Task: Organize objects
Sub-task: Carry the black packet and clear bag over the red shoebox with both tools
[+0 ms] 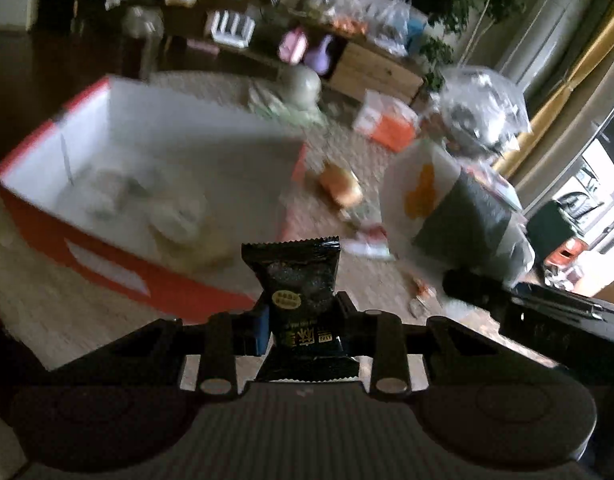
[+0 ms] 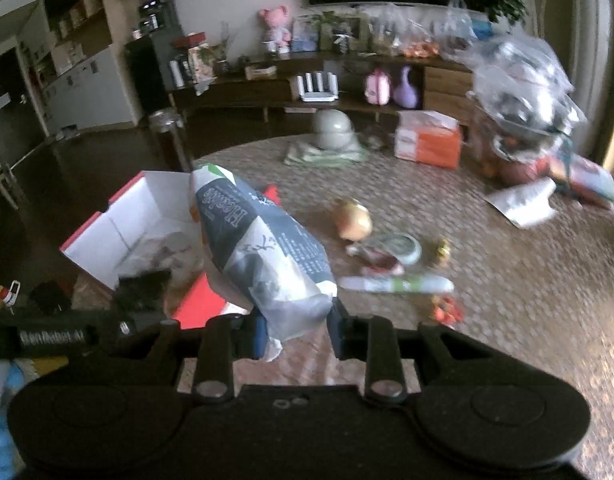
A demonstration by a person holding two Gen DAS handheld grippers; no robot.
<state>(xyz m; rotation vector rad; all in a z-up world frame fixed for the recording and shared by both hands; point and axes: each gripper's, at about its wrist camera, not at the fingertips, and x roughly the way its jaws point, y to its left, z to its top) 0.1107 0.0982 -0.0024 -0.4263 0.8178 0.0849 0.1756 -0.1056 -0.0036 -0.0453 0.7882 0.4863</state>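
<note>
My left gripper (image 1: 303, 326) is shut on a small black snack packet (image 1: 297, 280) with a gold round label, held upright above the mat. An orange-red box with a white inside (image 1: 155, 148) lies just ahead and to the left, with pale wrapped items in it. My right gripper (image 2: 295, 330) is shut on a white and dark blue printed bag (image 2: 263, 248), which sticks up and leftward from the fingers. In the left wrist view that bag (image 1: 455, 208) hangs at the right. The same box (image 2: 135, 220) shows behind the bag in the right wrist view.
On the woven mat (image 2: 487, 280) lie a yellow-red apple (image 2: 353, 220), a small round tin (image 2: 399, 246), a white and green tube (image 2: 399, 284) and small sweets. A tissue box (image 2: 427, 140), a grey dome (image 2: 333, 130) and a clear plastic bag (image 2: 523, 92) stand farther back.
</note>
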